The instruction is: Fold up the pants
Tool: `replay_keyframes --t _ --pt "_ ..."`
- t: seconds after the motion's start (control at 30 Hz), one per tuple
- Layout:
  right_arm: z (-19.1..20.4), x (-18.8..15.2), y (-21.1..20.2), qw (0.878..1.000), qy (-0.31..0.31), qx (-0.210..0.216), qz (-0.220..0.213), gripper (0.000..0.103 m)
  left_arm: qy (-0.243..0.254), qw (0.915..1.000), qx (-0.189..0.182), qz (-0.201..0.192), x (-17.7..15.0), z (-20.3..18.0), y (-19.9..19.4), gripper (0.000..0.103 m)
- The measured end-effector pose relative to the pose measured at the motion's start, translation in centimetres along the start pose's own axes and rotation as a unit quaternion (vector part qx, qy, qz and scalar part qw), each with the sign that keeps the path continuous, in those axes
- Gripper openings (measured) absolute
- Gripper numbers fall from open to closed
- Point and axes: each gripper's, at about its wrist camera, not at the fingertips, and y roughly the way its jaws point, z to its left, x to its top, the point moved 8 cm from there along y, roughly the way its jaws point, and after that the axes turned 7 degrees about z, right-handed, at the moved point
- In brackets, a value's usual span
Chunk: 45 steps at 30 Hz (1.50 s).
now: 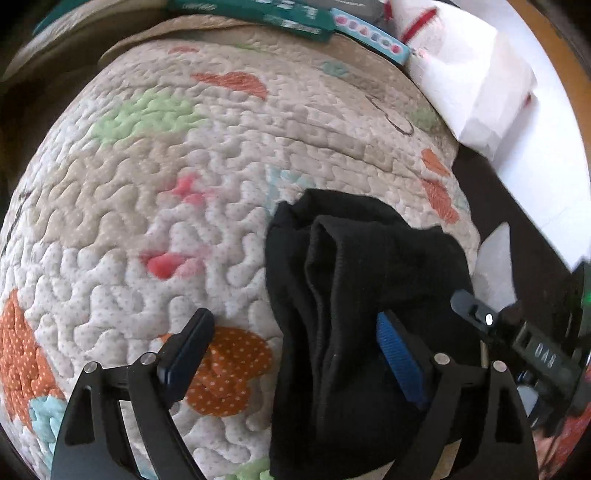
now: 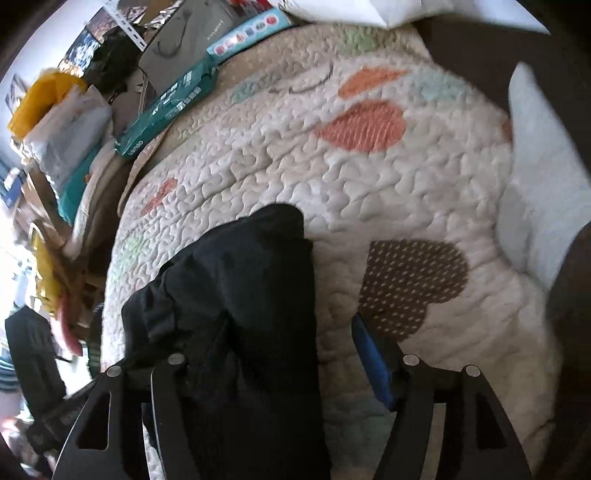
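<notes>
The black pants lie folded in a narrow bundle on the quilted bedspread. My left gripper is open above the bundle's left edge; its right finger lies over the pants and its left finger over the quilt. In the right wrist view the same pants run under my open right gripper. Its left finger is over the black cloth, the blue-padded right finger over bare quilt. Neither gripper holds cloth.
Teal and blue boxes and white paper lie at the bed's far edge. A white pillow sits at the right. Cluttered bags and boxes stand left of the bed. The other gripper's body is close at the right.
</notes>
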Motion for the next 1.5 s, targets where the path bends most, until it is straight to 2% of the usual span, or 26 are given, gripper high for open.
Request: replay_keyframes --t 0.03,0.13,0.23,0.33,0.4,0.5,0.57,0.63,0.7,0.87,1.27,1.5 --pt "0.2 -0.1 -0.6 1.0 -0.008 -0.013 -0.009 0.071 -0.013 0.9999 0.0 -0.002 0.2 0.5 -0.3 0.089" --pt "-0.9 -0.4 -1.9 0.999 -0.02 -0.036 -0.019 0.071 -0.048 0.998 0.034 -0.022 1.3 2.8 -2.0 0.089" --pt "-0.9 -1.4 -2.9 0.999 -0.019 -0.043 -0.021 0.071 -0.081 0.9943 0.062 -0.031 1.6 5.0 -3.8 0.089" --pt "0.1 -2.9 -4.7 0.999 -0.019 -0.03 -0.026 0.071 -0.056 0.9908 0.106 -0.063 1.0 4.8 -6.9 0.089" --pt "1.1 -3.9 -5.8 0.999 -0.029 -0.023 -0.033 0.071 -0.009 0.9817 0.16 -0.103 -0.2 3.0 -9.9 0.089" --pt "2.4 -6.2 -7.7 0.998 -0.046 -0.02 -0.049 0.071 0.031 0.9614 0.213 -0.172 -2.9 0.3 -13.9 0.091" --pt "3.0 -8.0 -8.8 0.996 -0.058 -0.028 -0.063 0.071 0.053 0.9498 0.222 -0.215 -5.8 -2.0 -16.1 0.1" --pt "3.2 -9.9 -9.5 0.994 -0.066 -0.043 -0.072 0.072 0.068 0.9456 0.212 -0.238 -7.9 -3.4 -17.0 0.103" --pt "3.0 -11.5 -9.8 0.993 -0.07 -0.052 -0.075 0.072 0.081 0.947 0.203 -0.235 -9.5 -4.6 -16.9 0.103" --pt "2.1 -14.2 -9.1 0.99 -0.084 -0.09 -0.063 0.073 0.093 0.9564 0.202 -0.189 -12.1 -5.9 -15.0 0.103" --pt "3.0 -14.8 -9.6 0.985 -0.113 -0.1 -0.08 0.075 0.111 0.9571 0.208 -0.169 -13.8 -7.1 -13.6 0.103" --pt "2.2 -16.3 -8.9 0.99 -0.09 -0.095 -0.051 0.076 0.121 0.9631 0.193 -0.143 -15.0 -7.3 -12.1 0.103"
